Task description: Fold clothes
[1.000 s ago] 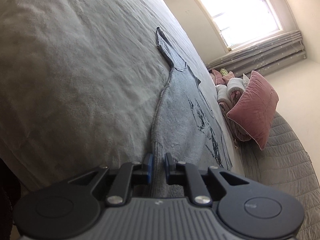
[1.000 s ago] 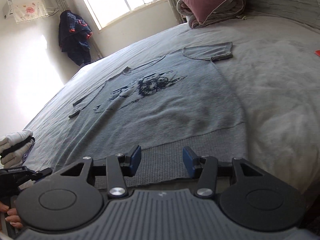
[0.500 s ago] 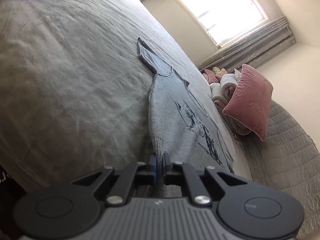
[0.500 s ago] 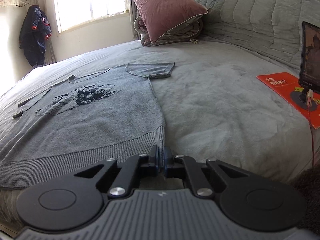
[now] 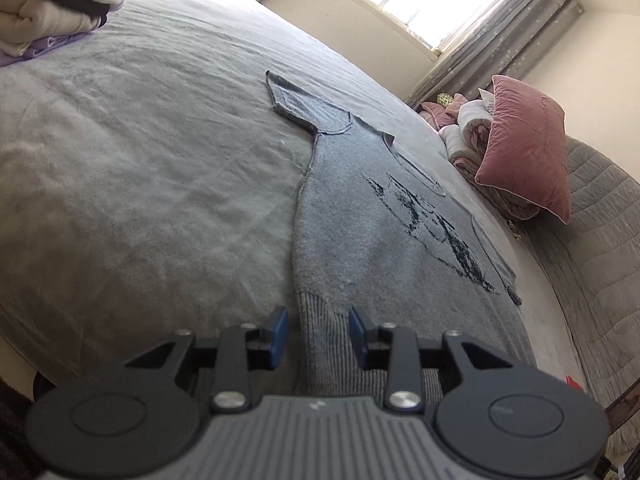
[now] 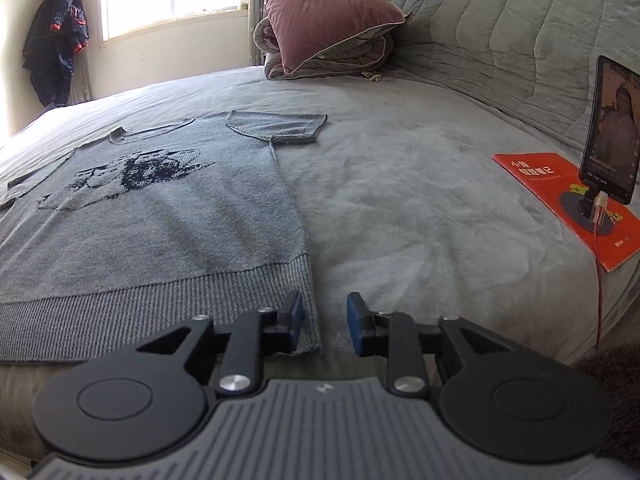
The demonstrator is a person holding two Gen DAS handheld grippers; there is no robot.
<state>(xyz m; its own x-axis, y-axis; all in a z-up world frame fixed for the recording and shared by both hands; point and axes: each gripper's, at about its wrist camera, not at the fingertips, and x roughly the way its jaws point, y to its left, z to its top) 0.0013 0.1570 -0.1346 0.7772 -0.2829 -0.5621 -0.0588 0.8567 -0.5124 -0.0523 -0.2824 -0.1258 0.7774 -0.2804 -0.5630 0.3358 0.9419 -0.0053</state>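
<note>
While both jaw pairs stand parted and hold nothing, I line up at the hem corners.

My left gripper (image 5: 318, 334) straddles one ribbed hem corner of the grey sweater (image 5: 372, 236), lying flat, print up, on the bed (image 5: 132, 184); my right gripper (image 6: 324, 322) has the other corner at its 9 o'clock pad. If I pinch, I'd seat each jaw deep on the ribbing, level, and grip both layers.

Black tool (image 5: 318, 334), blue pads (image 5: 278, 336)

Pink pillow (image 6: 324, 8) atop rolled quilt (image 6: 340, 62); phone (image 6: 612, 132) standing on red booklet (image 6: 560, 196); jacket (image 6: 54, 40) hanging.
</note>
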